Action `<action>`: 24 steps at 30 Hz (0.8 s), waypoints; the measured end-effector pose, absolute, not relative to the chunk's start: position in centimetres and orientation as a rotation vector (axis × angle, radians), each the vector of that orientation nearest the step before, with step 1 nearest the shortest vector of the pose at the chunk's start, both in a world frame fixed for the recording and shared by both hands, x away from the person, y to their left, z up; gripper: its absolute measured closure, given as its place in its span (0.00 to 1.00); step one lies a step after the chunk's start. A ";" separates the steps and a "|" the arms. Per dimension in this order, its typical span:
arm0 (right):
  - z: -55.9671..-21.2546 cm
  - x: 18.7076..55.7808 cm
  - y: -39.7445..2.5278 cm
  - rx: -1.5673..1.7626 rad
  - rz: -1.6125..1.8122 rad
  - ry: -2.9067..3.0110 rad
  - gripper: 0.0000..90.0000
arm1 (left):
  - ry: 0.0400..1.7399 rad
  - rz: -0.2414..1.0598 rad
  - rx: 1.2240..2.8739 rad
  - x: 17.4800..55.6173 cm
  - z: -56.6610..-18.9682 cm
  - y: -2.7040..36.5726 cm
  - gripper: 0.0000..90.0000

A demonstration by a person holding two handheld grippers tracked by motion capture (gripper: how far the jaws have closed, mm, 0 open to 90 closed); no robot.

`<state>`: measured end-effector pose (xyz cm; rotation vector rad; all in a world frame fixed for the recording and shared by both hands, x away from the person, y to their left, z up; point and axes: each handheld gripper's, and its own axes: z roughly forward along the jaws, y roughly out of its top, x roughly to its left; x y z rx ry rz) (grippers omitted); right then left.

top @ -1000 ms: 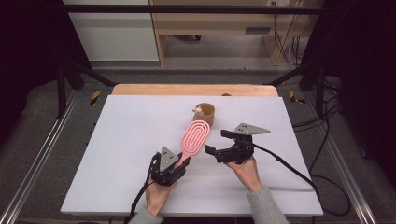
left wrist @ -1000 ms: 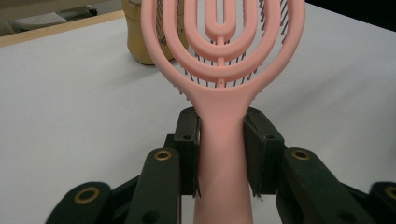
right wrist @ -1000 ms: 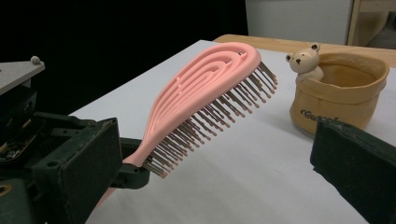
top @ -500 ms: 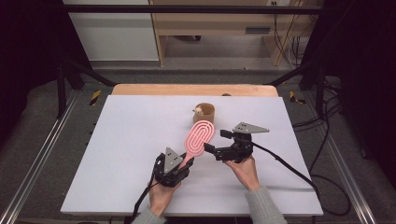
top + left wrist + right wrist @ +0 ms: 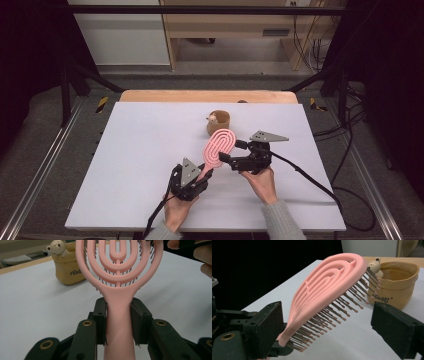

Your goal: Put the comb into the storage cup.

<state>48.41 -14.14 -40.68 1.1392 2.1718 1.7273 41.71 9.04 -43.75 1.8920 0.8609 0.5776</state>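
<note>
The white desk carries little: the pink hairbrush sits near its middle, lifted off the surface, and a small tan pot with a bear figure on its rim stands just beyond the brush head. The left tool is clamped on the brush handle, its jaws pressed to both sides of the neck, as the left gripper view shows. The right tool stands wide, one jaw at each side of the brush head in the right gripper view, neither pad touching it.

The main risk, judged from this pose, is the handover. If the right tool closes on the bristles instead of the solid rim, the grip would be soft and the brush could twist or slip once the left tool lets go. Two tools pulling at once could also lever the handle out of the left jaws. The pot is the one obstacle: it stands close behind the brush tip, so a forward swing could knock it over. The trailing cable lies clear to the right.
</note>
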 end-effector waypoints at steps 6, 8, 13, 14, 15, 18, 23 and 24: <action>-40.5 48.5 -14.3 1.167 1.739 2.190 0.21 | 0.853 0.577 1.893 41.7 -43.7 8.6 0.76; -40.5 48.5 -14.3 1.178 1.740 2.199 0.24 | 0.847 0.576 1.896 41.6 -43.7 8.4 0.76; -40.4 48.6 -14.4 1.194 1.750 2.213 0.30 | 0.834 0.580 1.901 41.5 -43.7 7.9 0.76; -40.4 48.6 -14.4 1.197 1.753 2.214 0.31 | 0.832 0.579 1.902 41.4 -43.7 7.8 0.76; -40.3 48.6 -14.5 1.193 1.755 2.213 0.33 | 0.831 0.577 1.898 41.4 -43.7 7.8 0.76; -40.3 48.5 -14.5 1.196 1.751 2.206 0.36 | 0.829 0.575 1.894 41.4 -43.8 7.7 0.76; -40.2 48.5 -14.7 1.196 1.763 2.206 0.44 | 0.824 0.577 1.889 41.2 -43.8 7.5 0.76; -40.1 48.5 -14.7 1.198 1.766 2.207 0.45 | 0.824 0.578 1.889 41.2 -43.8 7.5 0.76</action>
